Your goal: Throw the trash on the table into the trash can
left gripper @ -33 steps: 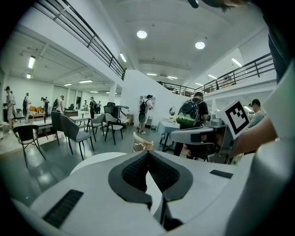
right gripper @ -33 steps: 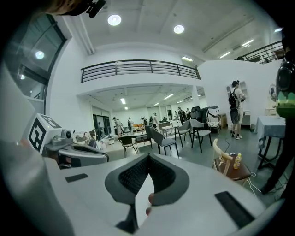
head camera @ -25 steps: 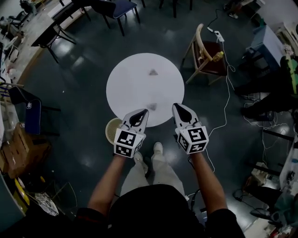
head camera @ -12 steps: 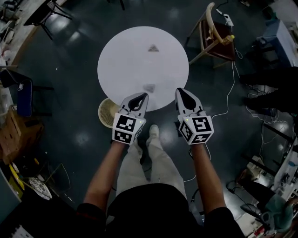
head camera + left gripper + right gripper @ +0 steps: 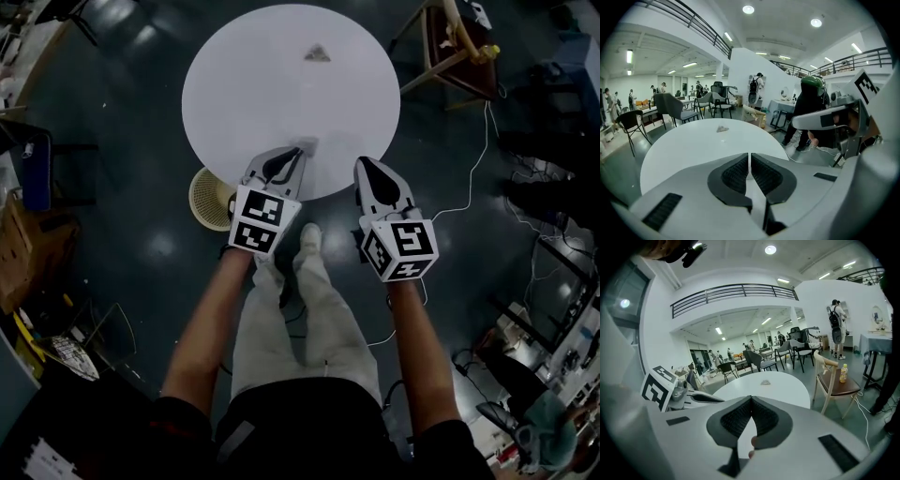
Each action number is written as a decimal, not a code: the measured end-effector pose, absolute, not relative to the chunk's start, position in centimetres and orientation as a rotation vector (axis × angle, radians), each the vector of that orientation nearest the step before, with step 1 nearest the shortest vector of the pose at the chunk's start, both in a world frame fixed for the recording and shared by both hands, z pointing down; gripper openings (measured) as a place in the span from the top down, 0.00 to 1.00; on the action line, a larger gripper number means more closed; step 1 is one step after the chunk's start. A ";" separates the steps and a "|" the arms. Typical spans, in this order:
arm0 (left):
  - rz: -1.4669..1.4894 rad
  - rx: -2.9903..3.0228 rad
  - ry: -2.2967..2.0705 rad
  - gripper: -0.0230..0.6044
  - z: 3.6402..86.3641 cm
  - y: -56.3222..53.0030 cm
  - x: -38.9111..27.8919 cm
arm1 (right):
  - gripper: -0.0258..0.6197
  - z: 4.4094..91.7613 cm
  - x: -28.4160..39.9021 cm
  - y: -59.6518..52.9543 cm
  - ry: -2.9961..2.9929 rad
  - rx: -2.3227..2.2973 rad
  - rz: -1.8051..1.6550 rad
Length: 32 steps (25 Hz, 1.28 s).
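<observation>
A round white table (image 5: 244, 84) carries two small grey scraps of trash. One scrap (image 5: 317, 53) lies at the far side and also shows in the left gripper view (image 5: 723, 128) and the right gripper view (image 5: 765, 381). The other scrap (image 5: 307, 143) lies by the near edge. My left gripper (image 5: 298, 153) is shut and empty, its tip right beside that near scrap. My right gripper (image 5: 364, 165) is shut and empty, over the table's near right edge. A round woven trash can (image 5: 208, 197) stands on the floor by the table's near left edge.
A wooden chair (image 5: 455, 42) with a yellow bottle (image 5: 843, 373) on its seat stands right of the table. White cables (image 5: 469, 178) trail over the dark floor at the right. Chairs and desks (image 5: 28, 159) line the left side. The person's legs and shoes (image 5: 305, 239) are below the grippers.
Both grippers have come down and forward toward the table's near edge. The left tip now sits by the near scrap. Both stayed shut.
</observation>
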<state>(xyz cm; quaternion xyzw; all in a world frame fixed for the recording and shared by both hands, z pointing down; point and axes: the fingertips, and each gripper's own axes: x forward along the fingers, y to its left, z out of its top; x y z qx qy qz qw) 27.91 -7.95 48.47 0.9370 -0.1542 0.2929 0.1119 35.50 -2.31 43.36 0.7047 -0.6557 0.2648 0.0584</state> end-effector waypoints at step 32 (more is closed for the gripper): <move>1.084 2.873 -0.472 0.89 56.6 -8.0 30.7 | 0.93 52.3 36.3 -2.7 -2.012 2.147 0.918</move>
